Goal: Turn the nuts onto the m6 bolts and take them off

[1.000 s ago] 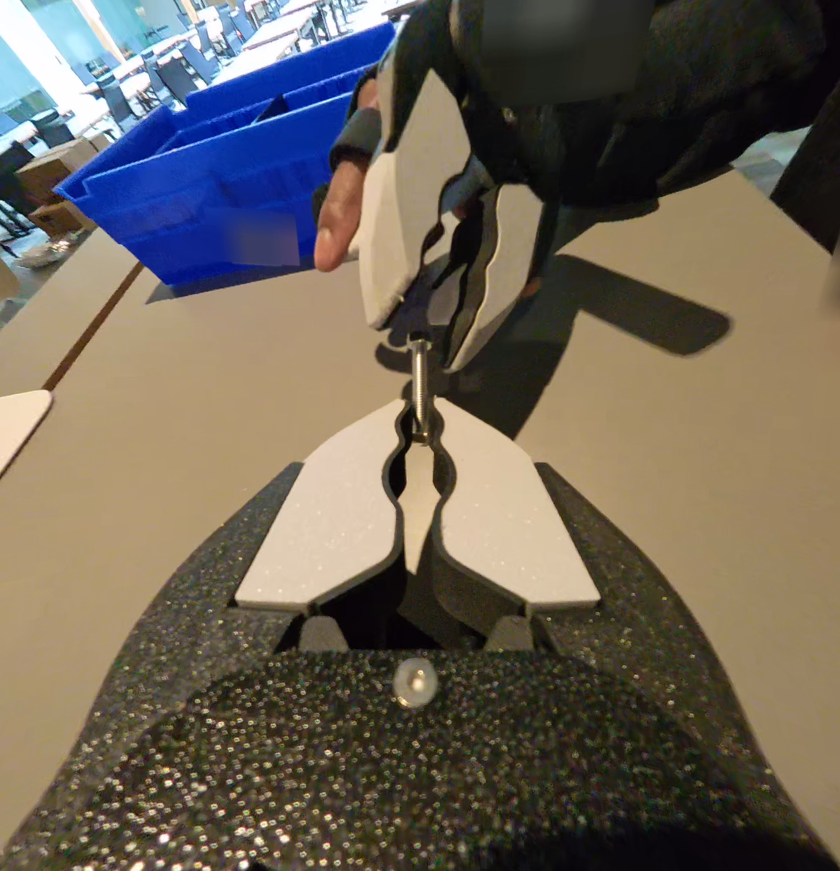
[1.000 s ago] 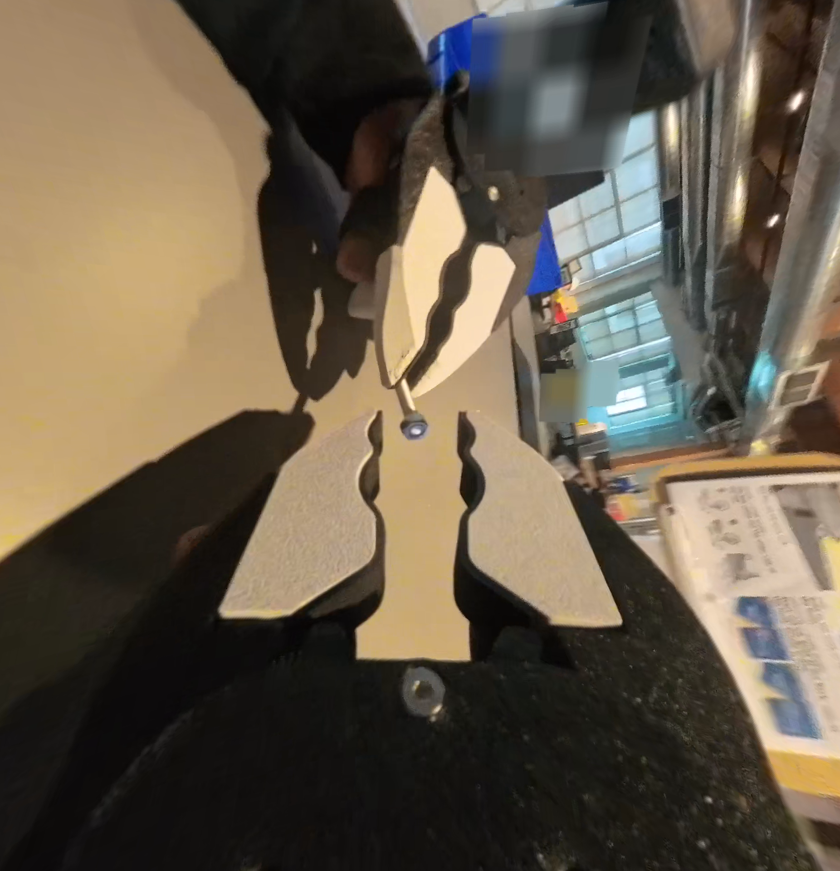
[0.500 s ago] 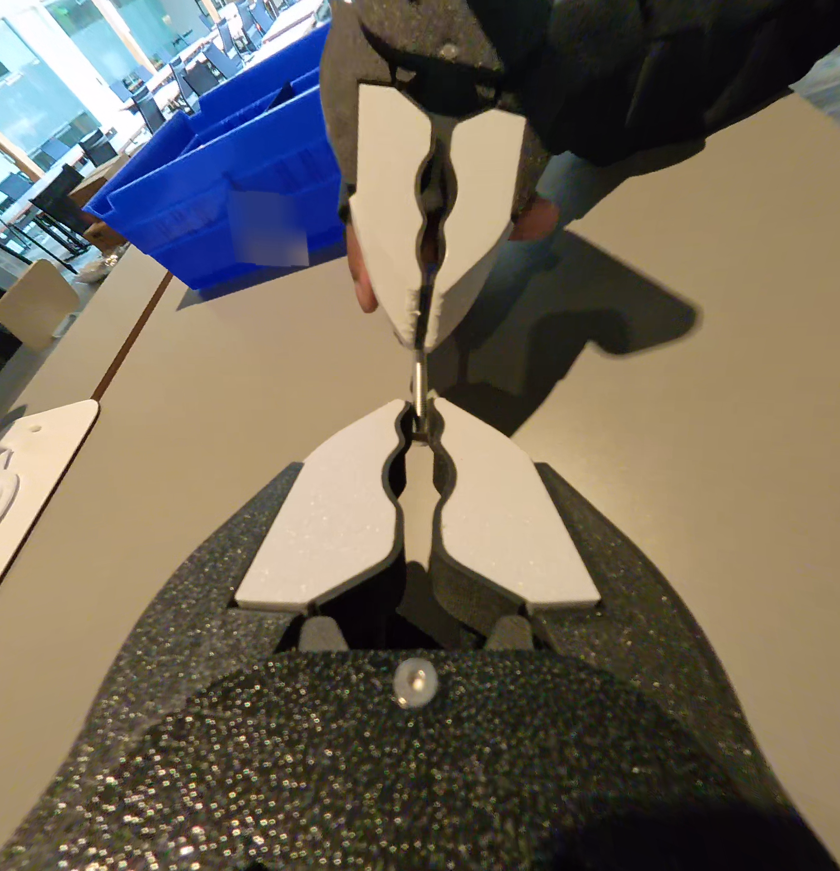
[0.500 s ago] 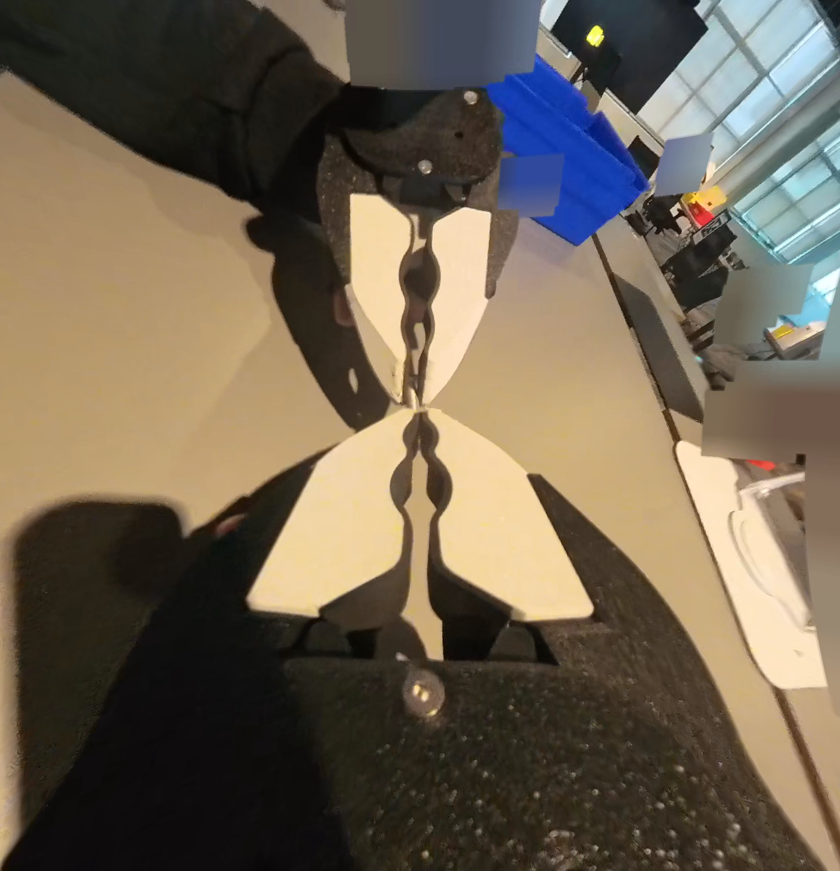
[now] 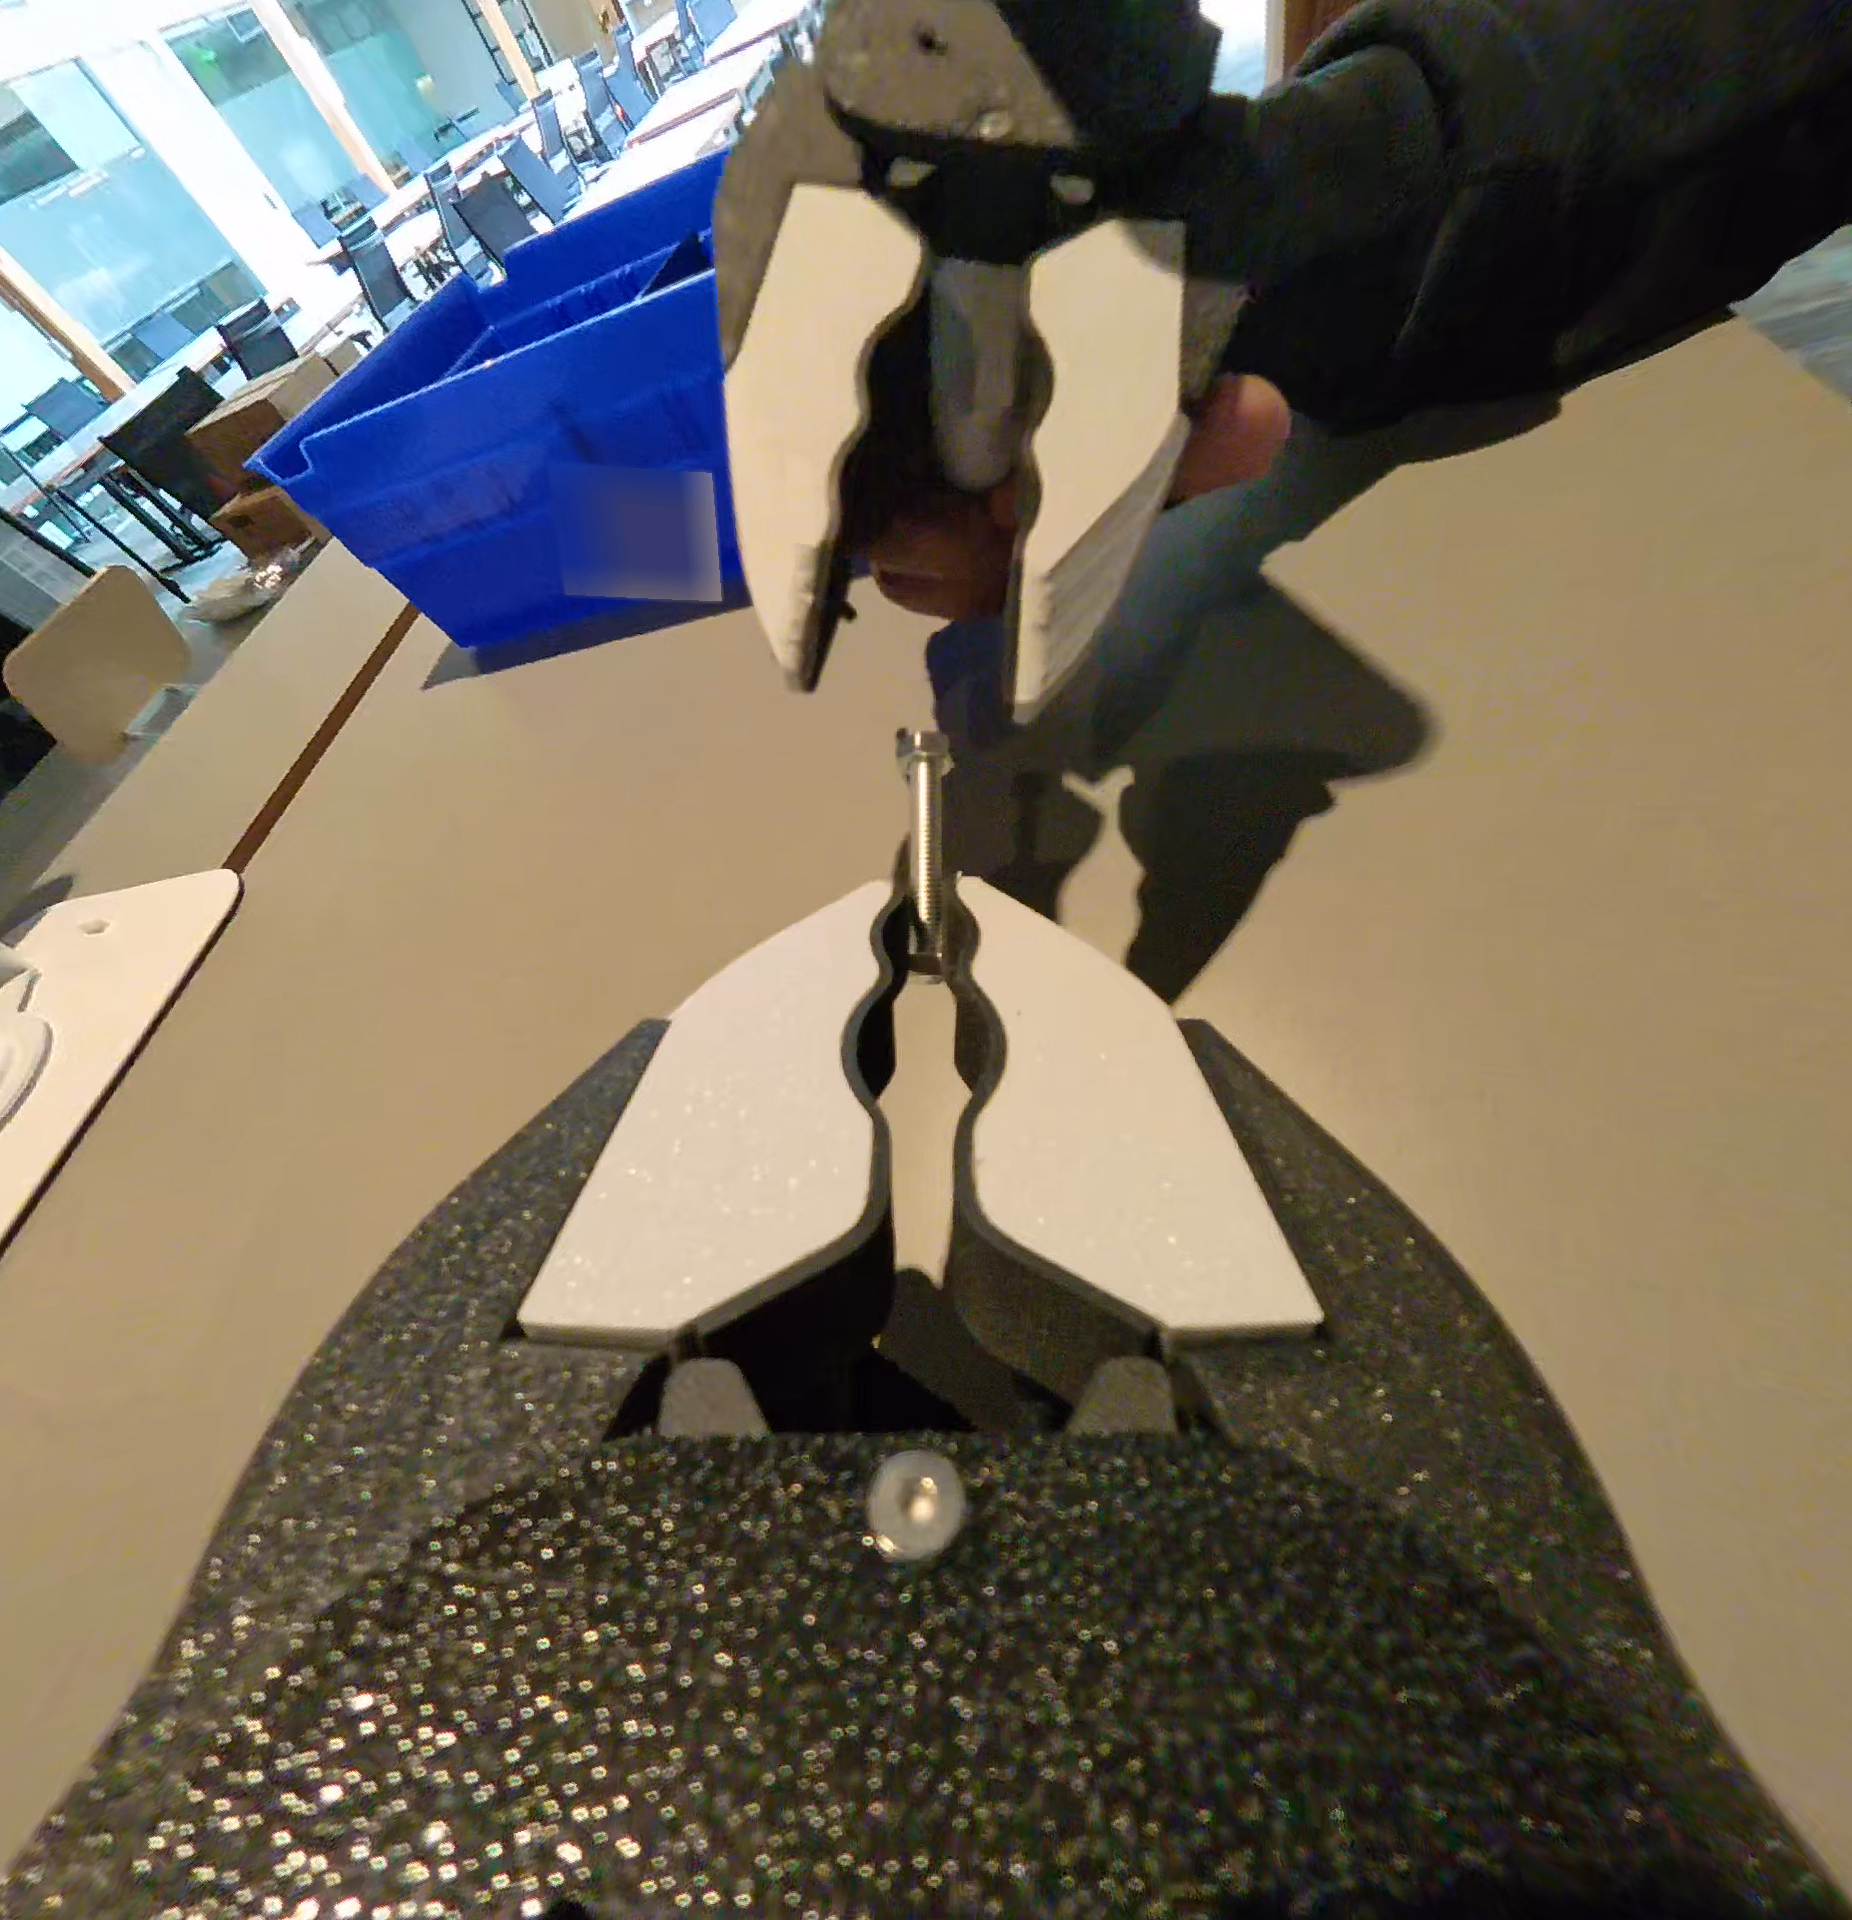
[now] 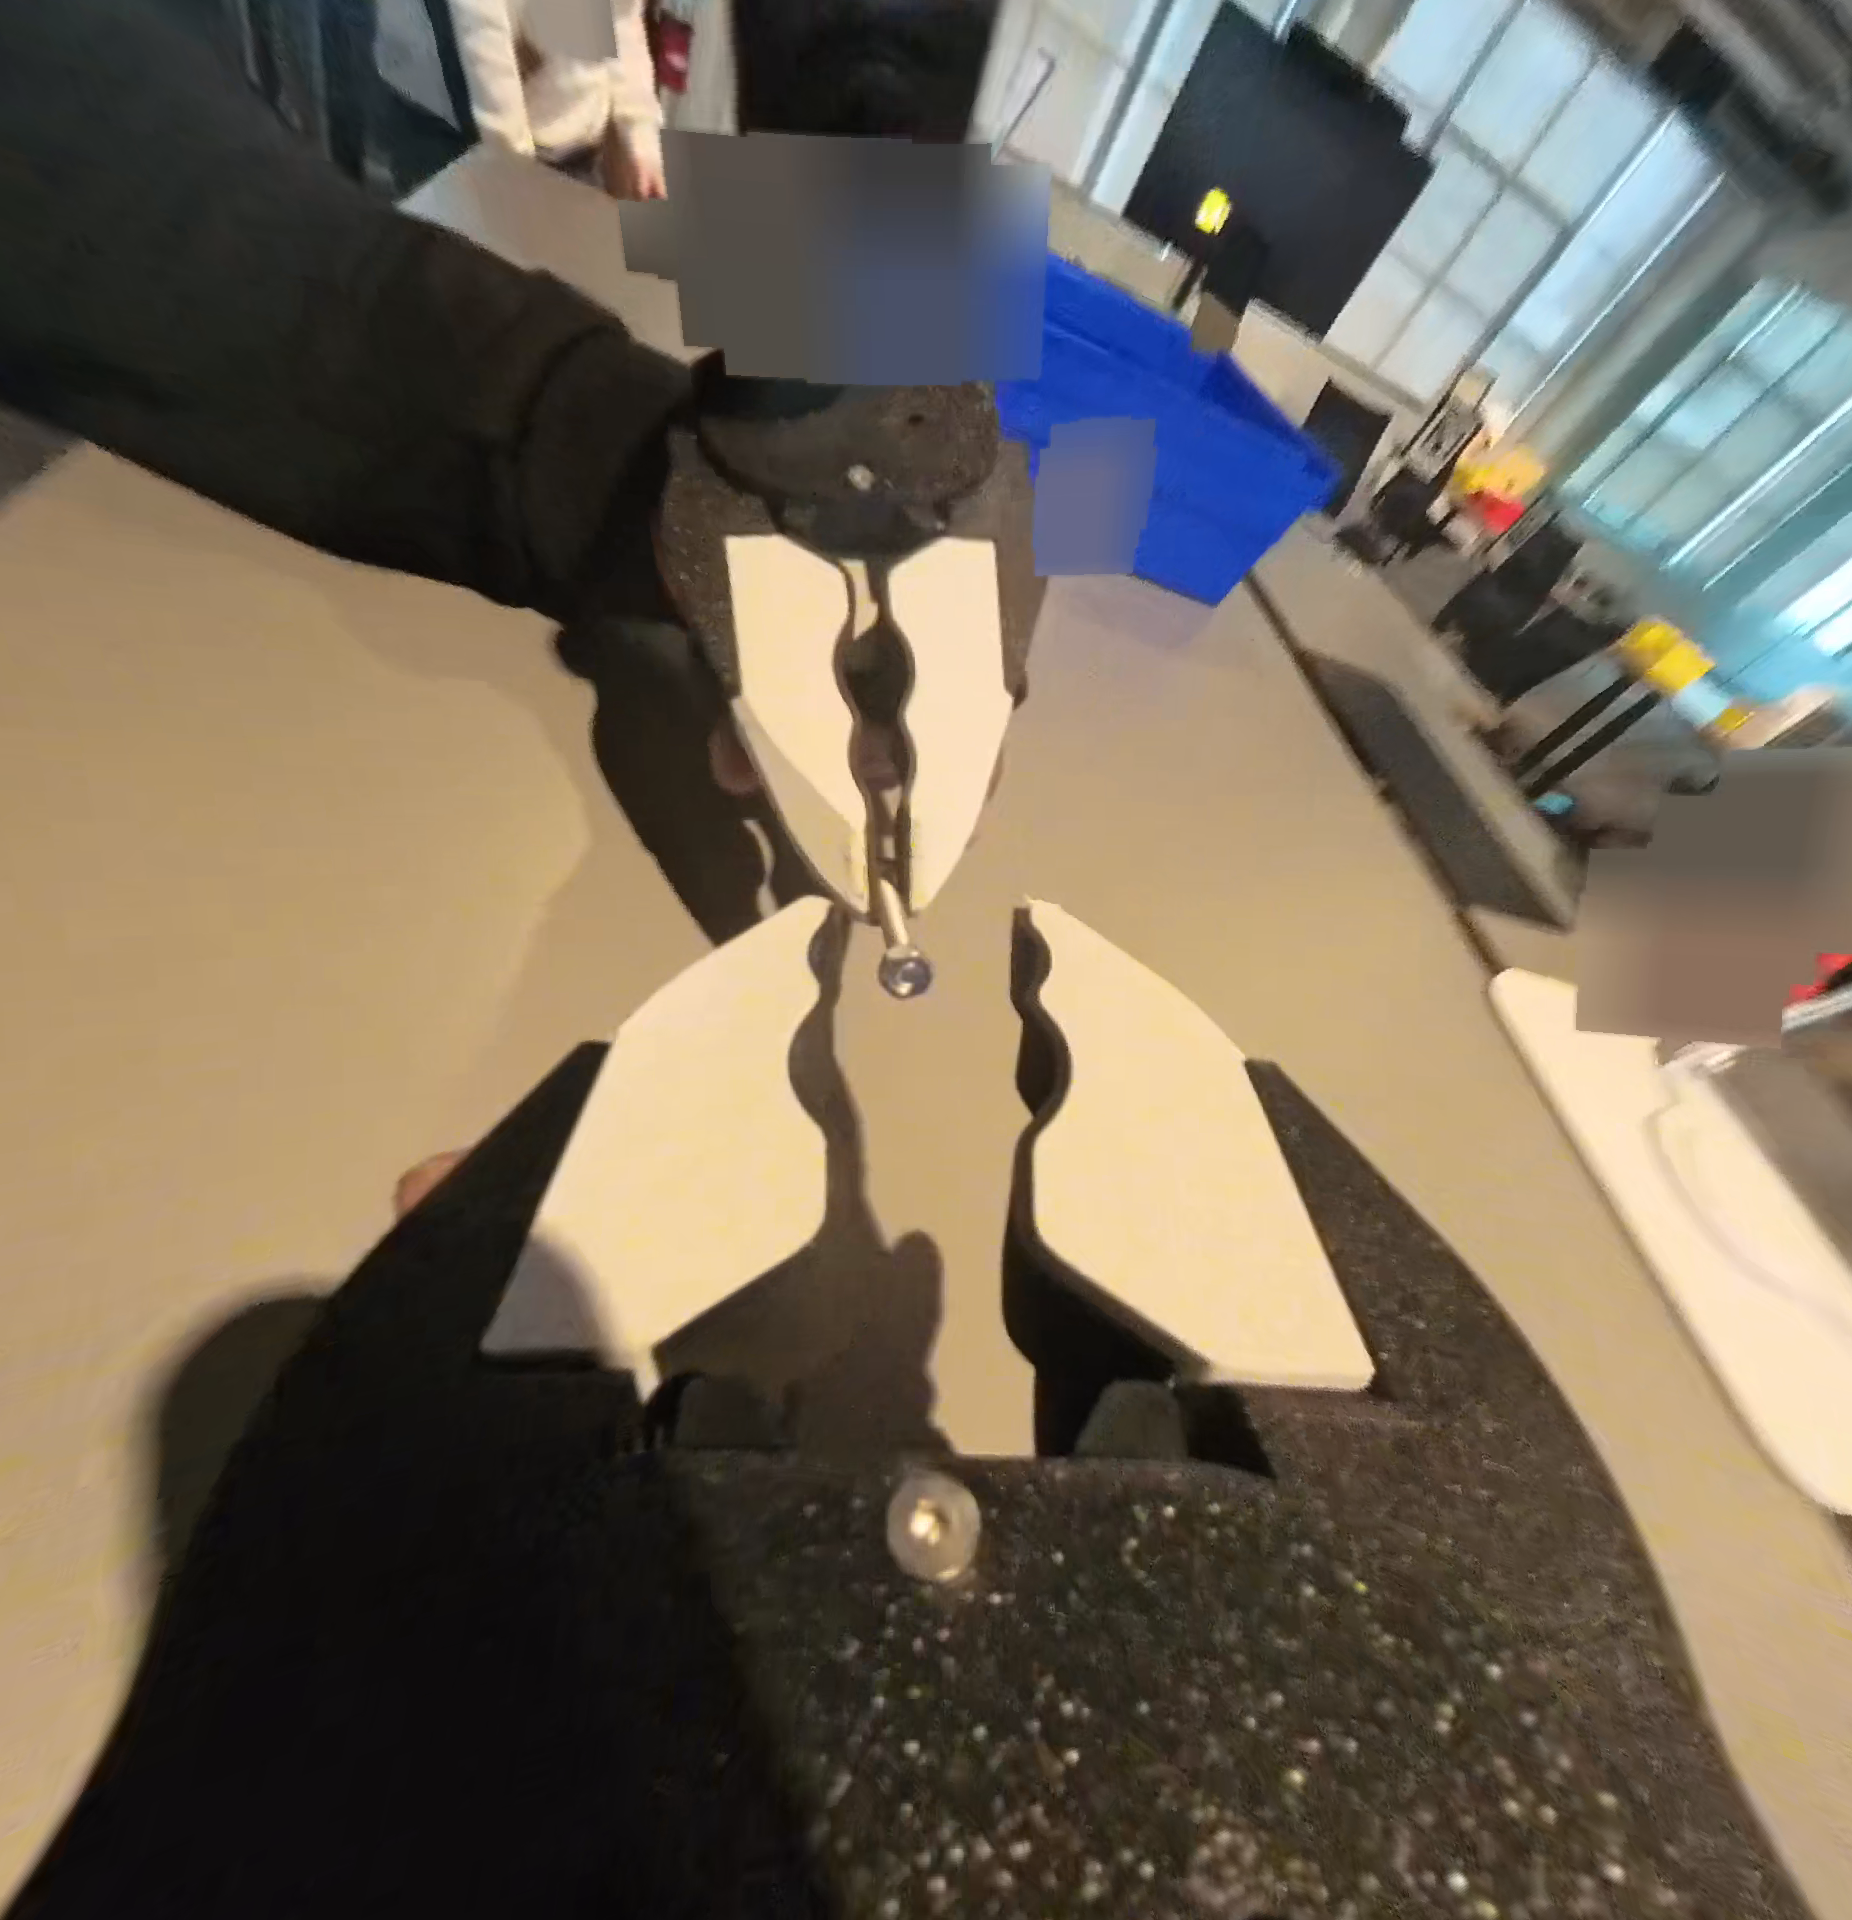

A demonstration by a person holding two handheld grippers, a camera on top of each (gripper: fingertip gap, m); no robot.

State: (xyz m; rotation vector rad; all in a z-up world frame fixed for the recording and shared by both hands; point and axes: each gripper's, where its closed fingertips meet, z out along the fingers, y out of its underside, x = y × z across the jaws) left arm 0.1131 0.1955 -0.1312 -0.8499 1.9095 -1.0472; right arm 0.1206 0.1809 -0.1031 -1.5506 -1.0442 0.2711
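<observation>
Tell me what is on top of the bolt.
A hex nut sits on the free end of the bolt. The bolt's other end is clamped in the left gripper, so its head is covered.

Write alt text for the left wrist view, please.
The left claw is shut on a bolt whose nut sits at the far end. The right claw hangs open beyond it, above a beige table with blue bins.
</observation>
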